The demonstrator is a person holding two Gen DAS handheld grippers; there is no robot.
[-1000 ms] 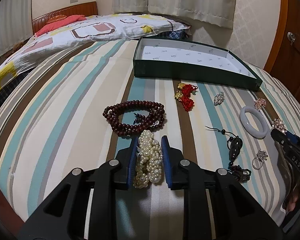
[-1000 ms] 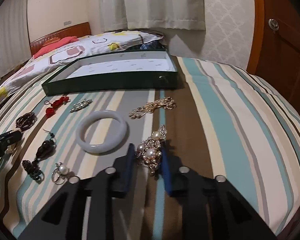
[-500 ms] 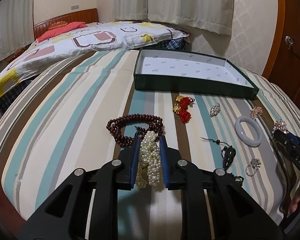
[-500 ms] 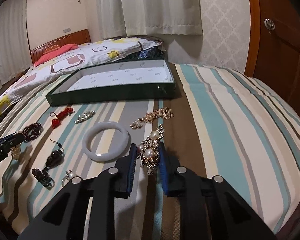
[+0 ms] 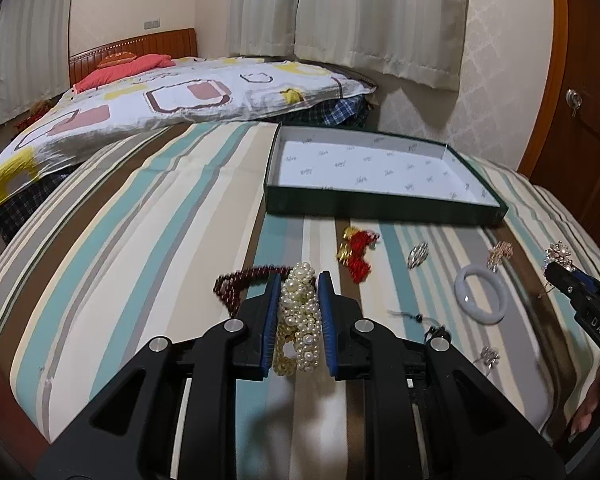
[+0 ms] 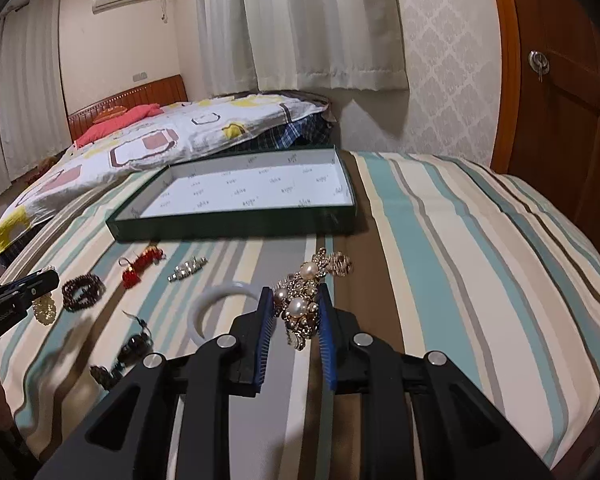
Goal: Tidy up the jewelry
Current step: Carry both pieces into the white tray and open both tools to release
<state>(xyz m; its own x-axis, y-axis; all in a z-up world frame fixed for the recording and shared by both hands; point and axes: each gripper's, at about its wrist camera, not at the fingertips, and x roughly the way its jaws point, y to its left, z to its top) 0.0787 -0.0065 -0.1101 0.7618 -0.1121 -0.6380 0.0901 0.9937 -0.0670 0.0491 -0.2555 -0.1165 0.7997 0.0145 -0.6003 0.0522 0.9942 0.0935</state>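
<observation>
Pearl bracelet (image 5: 300, 316) hangs pinched in the left gripper (image 5: 299, 280), angled down over the striped bed (image 5: 120, 240); right gripper (image 6: 294, 294) likewise clamps a gold pearl brooch (image 6: 300, 304), green tray (image 5: 380, 206) beyond

Left gripper (image 5: 299, 280) clamps tight on the pearl bracelet (image 5: 300, 316), tilted downward; right gripper (image 6: 293, 296) grips the gold pearl brooch (image 6: 300, 304), angled down too, 2 loads up.
</observation>
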